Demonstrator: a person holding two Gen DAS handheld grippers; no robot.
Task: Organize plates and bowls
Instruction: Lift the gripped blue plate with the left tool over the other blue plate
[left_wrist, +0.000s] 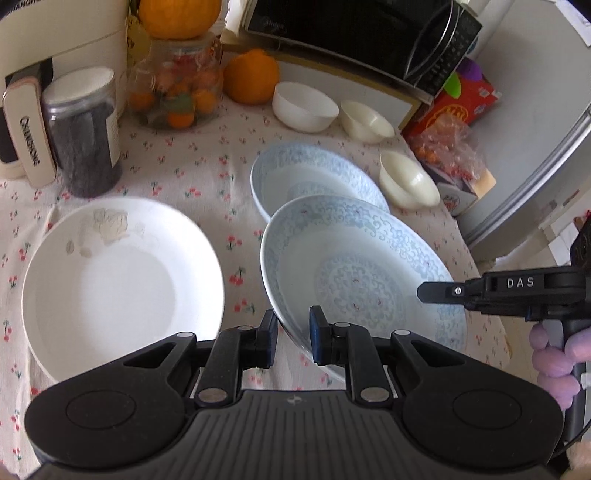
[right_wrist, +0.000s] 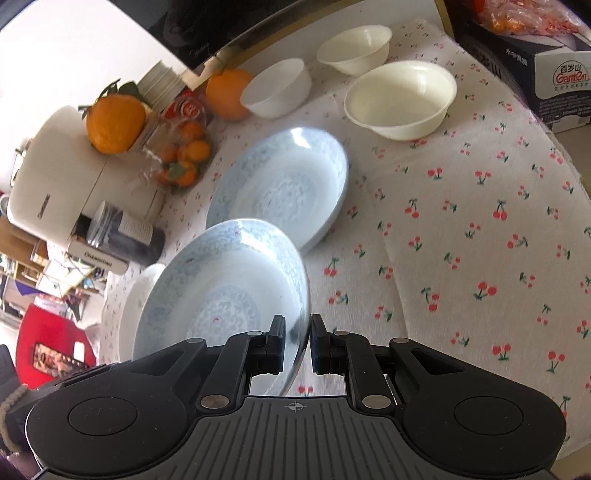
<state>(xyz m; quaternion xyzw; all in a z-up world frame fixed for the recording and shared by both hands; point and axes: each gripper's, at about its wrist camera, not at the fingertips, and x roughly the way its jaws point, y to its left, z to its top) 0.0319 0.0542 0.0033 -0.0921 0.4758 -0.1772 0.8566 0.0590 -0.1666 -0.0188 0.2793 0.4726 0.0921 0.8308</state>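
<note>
Above the cherry-print table (right_wrist: 461, 221), your blue-patterned plate (left_wrist: 354, 273) hangs tilted, its rim clamped by both the left gripper (left_wrist: 293, 338) and the right gripper (right_wrist: 297, 343). Its twin plate (left_wrist: 314, 177) lies behind, a white plate (left_wrist: 118, 284) left, three bowls beyond.

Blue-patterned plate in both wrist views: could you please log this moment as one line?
left gripper: shut on near blue plate rim | right gripper: shut on opposite rim | second blue plate: on tablecloth behind

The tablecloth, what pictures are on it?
Little red cherries with green stems on the white tablecloth, clearest in the right wrist view.
</note>
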